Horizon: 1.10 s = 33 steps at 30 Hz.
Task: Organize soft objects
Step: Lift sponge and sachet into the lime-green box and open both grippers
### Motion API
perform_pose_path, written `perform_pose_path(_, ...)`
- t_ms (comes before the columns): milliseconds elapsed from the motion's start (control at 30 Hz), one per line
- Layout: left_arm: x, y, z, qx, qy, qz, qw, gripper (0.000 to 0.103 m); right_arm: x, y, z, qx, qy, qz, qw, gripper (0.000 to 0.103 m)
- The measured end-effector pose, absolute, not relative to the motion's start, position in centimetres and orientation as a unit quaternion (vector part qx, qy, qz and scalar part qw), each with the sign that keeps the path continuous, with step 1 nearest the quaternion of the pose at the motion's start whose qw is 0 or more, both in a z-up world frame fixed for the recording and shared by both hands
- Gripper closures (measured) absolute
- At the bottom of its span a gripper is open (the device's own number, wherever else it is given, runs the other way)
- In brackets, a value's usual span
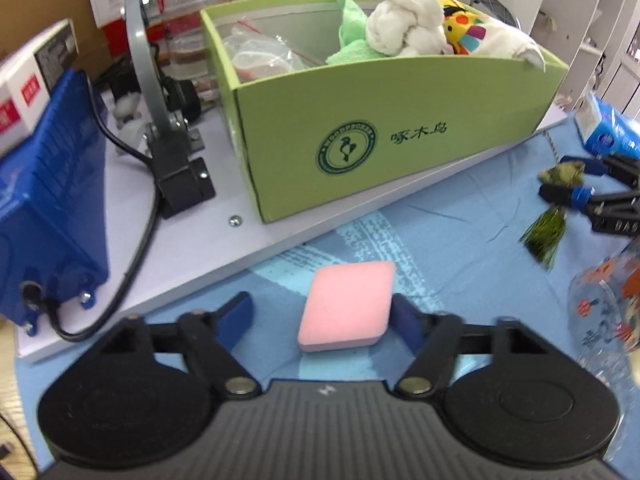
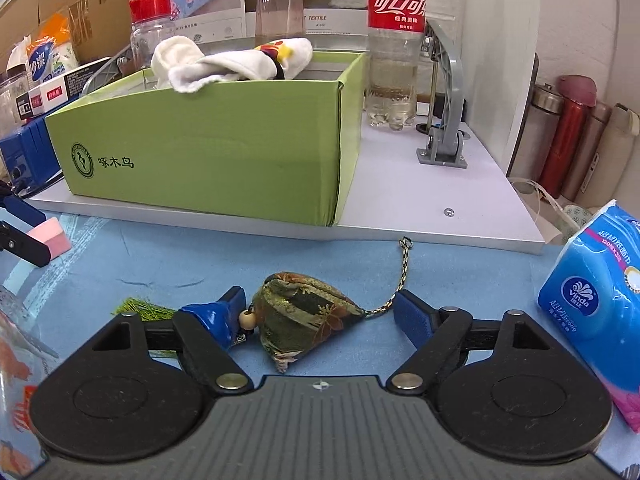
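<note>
A pink sponge (image 1: 347, 307) lies on the blue mat between the open fingers of my left gripper (image 1: 322, 316), close to the right finger. A green brocade sachet (image 2: 302, 320) with a cord and tassel lies between the open fingers of my right gripper (image 2: 320, 312), against the left finger. The green box (image 1: 384, 132) on the grey board holds a white knotted cloth (image 1: 404, 20), a green towel (image 1: 352, 32) and a colourful cloth. The right gripper and sachet show in the left wrist view (image 1: 568, 184); the sponge shows in the right wrist view (image 2: 50, 234).
A blue power unit (image 1: 48, 208) and black cable sit left of the box. A tissue pack (image 2: 596, 304) stands at the right. A cola bottle (image 2: 394, 44), jars and a grey bracket stand behind. A printed clear bottle (image 1: 608, 308) lies on the mat.
</note>
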<state>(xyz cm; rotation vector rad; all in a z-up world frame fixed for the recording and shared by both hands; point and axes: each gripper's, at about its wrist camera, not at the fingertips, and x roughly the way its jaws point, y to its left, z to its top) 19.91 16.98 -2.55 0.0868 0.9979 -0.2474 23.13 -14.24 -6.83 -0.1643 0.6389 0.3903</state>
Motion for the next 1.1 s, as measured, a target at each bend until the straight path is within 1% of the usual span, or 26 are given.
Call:
perform_pose_path(33,19.6,17.2,-2.1,0.034,0.477,-0.124,0.870,0.070,23.1,-14.2,-6.9,-0.080,0.308,0.190,0.929,0.037)
perform_pose_path(100,19.2,17.4,-1.7,0.025,0.479,-0.118,0.869,0.070,23.0,-14.1,-6.7,-0.077,0.305,0.193,0.930,0.050)
perform_pose_path(133,18.9,17.5,-1.5,0.026,0.476,-0.112,0.872,0.070,22.9,-14.2,-6.6,-0.075,0.304,0.195,0.929,0.066)
perform_pose_path(167,18.5,17.5,-1.3,0.029,0.473,-0.107,0.874,0.070,22.9,-14.4,-6.5,-0.068,0.310,0.200,0.927,0.068)
perform_pose_path(267,16.9,18.5,0.7,-0.001,0.458,-0.114,0.881,0.070,22.4,-15.2,-5.7,-0.046,0.315,0.214,0.923,0.069)
perform_pose_path(333,16.0,19.3,2.9,-0.021,0.439,-0.124,0.889,0.070,21.3,-16.0,-4.1,-0.037,0.300,0.215,0.929,0.069)
perform_pose_path(467,15.8,20.2,7.9,-0.034,0.393,-0.128,0.910,0.070,19.6,-17.5,1.4,0.003,0.244,0.236,0.941,0.068)
perform_pose_path(567,17.2,19.8,11.2,-0.026,0.360,-0.122,0.924,0.070,19.9,-16.5,5.9,0.004,0.198,0.258,0.946,0.068)
perform_pose_path(667,19.9,19.0,13.4,-0.031,0.343,-0.128,0.930,0.069,21.9,-14.3,9.1,-0.007,0.172,0.277,0.945,0.068)
perform_pose_path(767,22.9,17.6,13.9,-0.025,0.335,-0.120,0.934,0.069,25.0,-11.1,10.9,-0.022,0.167,0.292,0.941,0.068)
perform_pose_path(900,26.7,16.7,12.3,-0.033,0.350,-0.115,0.929,0.069,29.4,-7.0,10.5,-0.041,0.187,0.301,0.934,0.068)
perform_pose_path(967,28.3,16.6,10.8,-0.032,0.365,-0.103,0.925,0.063,31.3,-5.4,9.1,-0.052,0.213,0.305,0.927,0.065)
perform_pose_path(1000,28.9,16.6,10.1,-0.032,0.371,-0.095,0.923,0.050,32.2,-4.8,8.3,-0.053,0.227,0.305,0.923,0.064)
perform_pose_path(1033,29.3,16.7,9.5,-0.034,0.374,-0.091,0.922,0.041,32.9,-4.4,7.5,-0.052,0.240,0.304,0.920,0.063)
perform_pose_path(1100,29.8,17.0,8.8,-0.043,0.376,-0.090,0.921,0.041,34.3,-3.7,6.0,-0.045,0.278,0.298,0.912,0.062)
